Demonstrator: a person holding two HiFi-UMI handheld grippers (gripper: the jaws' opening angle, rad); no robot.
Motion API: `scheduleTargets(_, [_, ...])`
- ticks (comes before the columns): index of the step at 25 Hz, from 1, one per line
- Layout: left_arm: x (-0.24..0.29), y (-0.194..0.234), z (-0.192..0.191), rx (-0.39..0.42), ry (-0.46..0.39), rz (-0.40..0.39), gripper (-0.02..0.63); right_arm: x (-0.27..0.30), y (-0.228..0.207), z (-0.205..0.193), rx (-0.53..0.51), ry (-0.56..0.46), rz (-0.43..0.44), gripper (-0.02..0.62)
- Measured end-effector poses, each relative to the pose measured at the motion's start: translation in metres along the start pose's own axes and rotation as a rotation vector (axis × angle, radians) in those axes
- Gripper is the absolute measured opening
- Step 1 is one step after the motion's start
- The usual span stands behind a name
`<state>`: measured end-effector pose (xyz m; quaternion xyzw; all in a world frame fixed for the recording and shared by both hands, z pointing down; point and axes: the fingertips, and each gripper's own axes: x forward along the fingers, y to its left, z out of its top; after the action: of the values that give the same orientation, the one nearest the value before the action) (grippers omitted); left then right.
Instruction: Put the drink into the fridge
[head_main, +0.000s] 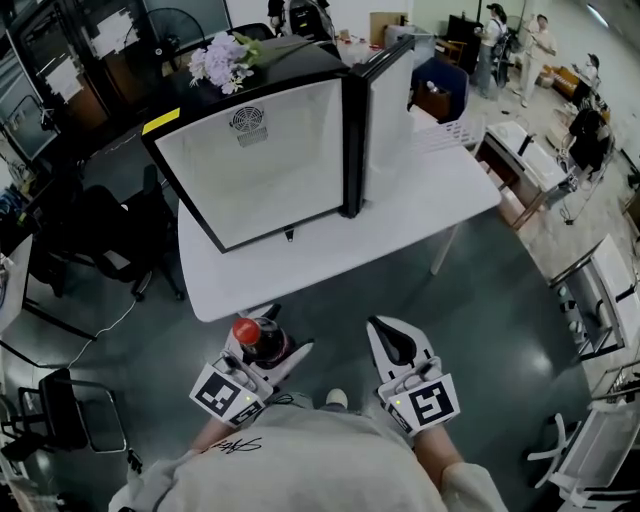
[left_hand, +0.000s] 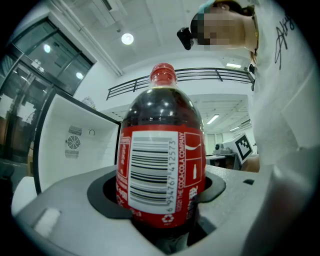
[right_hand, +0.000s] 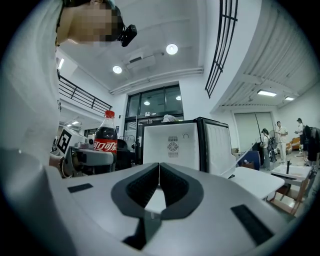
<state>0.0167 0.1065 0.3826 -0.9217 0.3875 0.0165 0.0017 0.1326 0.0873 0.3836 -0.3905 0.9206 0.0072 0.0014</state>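
Drink bottle (left_hand: 161, 165): standing upright in the left gripper, showing at about 6 o'clock in the head view. It is hanging off the table and outside the fridge, with dark cola, a red cap and a red label whose barcode is facing that gripper's camera.
Left gripper (head_main: 285, 334): its jaws are clamping the drink bottle's lower body from both sides. Its marker cube is sitting at the 6 o'clock end, nearest the person.
Right gripper (head_main: 392, 338): its jaws are meeting tip to tip and carrying nothing. It is hovering at 3 o'clock of the left gripper, near it but apart.
Fridge (head_main: 250, 170): sitting on the table at 12 o'clock from both grippers. Its bare white interior is facing the person, with a round vent showing on the back wall.
Fridge door (head_main: 385, 110): standing swung open on the 3 o'clock side of the cabinet.
Table (head_main: 400, 215): white, bearing the fridge. Its near edge is lying just to 12 o'clock of the grippers.
Flowers (head_main: 222, 58): pale purple, lying on the fridge's top toward 11 o'clock.
Office chair (head_main: 100, 235): dark, standing at 9 o'clock of the table.
People (head_main: 515, 45): standing well apart at 1 o'clock, in the background.
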Motion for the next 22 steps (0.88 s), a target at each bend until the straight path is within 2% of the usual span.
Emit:
scheduleTargets(10, [0.001,0.004,0.0,0.002,0.005,0.015,0.322,0.01,0.005,-0.002,0.015,-0.012,0.033,0.011])
scheduleTargets(22, [-0.001,0.007,-0.003,-0.014,-0.002,0.053,0.322,0.008,0.004,-0.018,0.037,0.021,0.047,0.011])
